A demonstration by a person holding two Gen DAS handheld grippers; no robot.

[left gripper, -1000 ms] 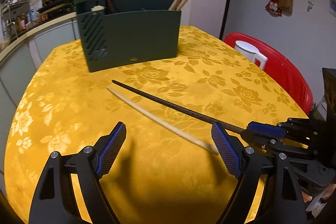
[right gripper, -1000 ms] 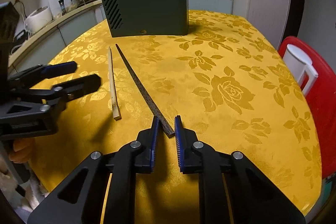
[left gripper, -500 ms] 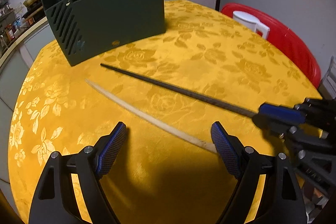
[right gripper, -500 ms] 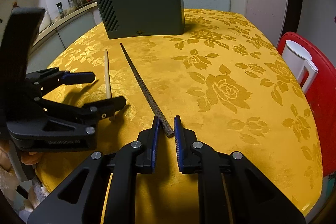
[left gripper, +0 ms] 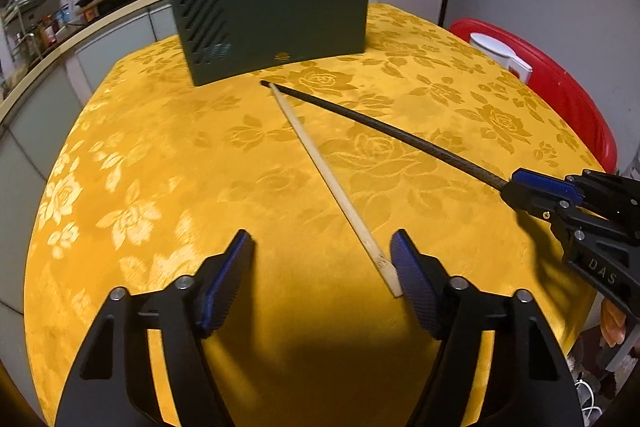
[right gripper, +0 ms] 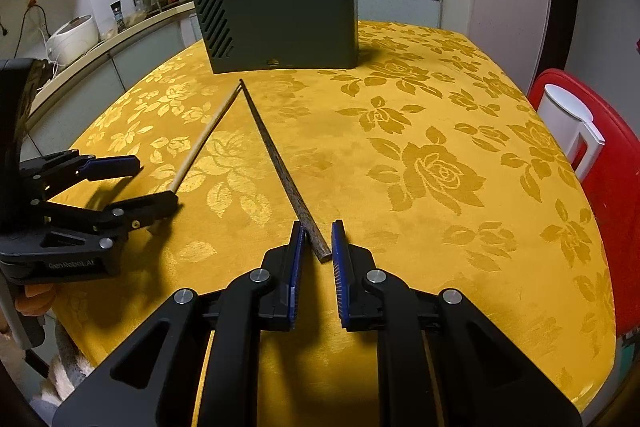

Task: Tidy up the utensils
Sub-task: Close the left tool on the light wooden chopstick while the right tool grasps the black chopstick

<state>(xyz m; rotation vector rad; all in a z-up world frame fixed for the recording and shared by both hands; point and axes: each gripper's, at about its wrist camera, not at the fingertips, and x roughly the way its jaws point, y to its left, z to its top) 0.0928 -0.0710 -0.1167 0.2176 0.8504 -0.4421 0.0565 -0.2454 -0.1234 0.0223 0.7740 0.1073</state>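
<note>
Yellow tablecloth (left gripper: 140, 155), near the green utensil holder (left gripper: 280, 23): our left gripper (left gripper: 322, 267) closing around the pale chopstick (left gripper: 332, 183), right gripper (right gripper: 316, 247) nearly shut on the dark chopstick (right gripper: 276, 155), ready to lift both.

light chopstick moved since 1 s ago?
Yes. The light chopstick has swung on the table: its far tip now meets the dark chopstick's tip near the green holder.

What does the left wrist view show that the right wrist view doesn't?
Left only: the pale chopstick's near end beside one of the left gripper's closing fingers. Right only: the dark chopstick's near end between the right gripper's fingers, and a rice cooker. Both: the chopsticks' far tips meeting before the green holder.
</note>
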